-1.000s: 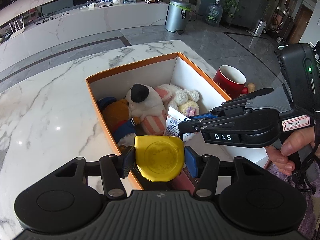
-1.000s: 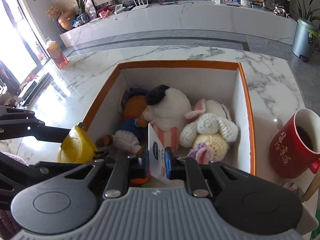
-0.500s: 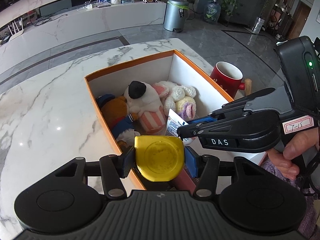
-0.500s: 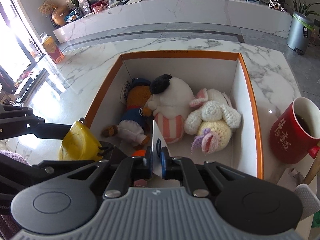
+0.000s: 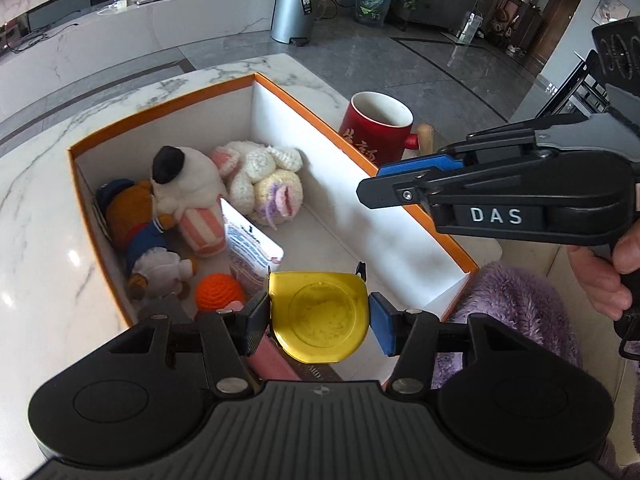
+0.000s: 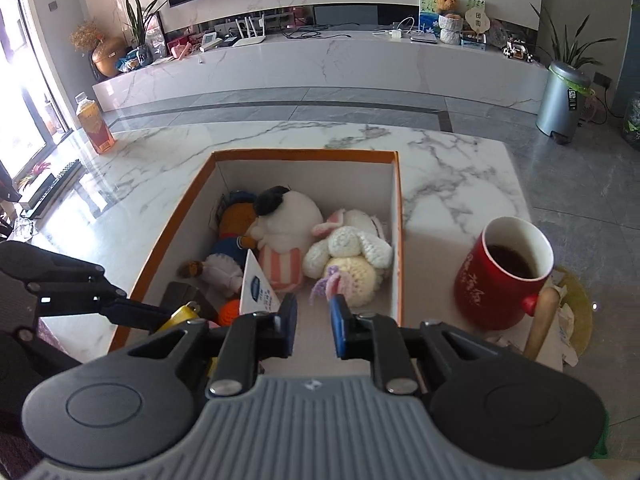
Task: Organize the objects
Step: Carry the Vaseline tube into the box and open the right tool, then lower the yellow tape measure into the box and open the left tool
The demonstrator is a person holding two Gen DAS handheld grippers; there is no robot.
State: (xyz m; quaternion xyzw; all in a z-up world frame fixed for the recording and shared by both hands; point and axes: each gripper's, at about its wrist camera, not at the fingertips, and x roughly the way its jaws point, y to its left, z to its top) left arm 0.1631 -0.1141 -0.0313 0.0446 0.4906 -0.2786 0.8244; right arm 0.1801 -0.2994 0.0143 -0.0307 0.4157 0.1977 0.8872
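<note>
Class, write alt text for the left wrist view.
The left tongs grip a yellow tape measure above an orange-rimmed box of soft toys. The right tongs, held empty, reach in beside a red mug.

box [image 5: 404, 200]: orange-rimmed, white inside, open, centre of both views, on marble table.
yellow tape measure [image 5: 320, 314]: flat face up, lower centre of left wrist view, above the box's near end.
white packet [image 5: 250, 246]: leaning upright against striped plush, box middle.
plush toys [image 5: 188, 184]: brown bear, white black-eared doll, crocheted bunny, far half.
orange ball [image 5: 220, 292]: near left corner.
</note>
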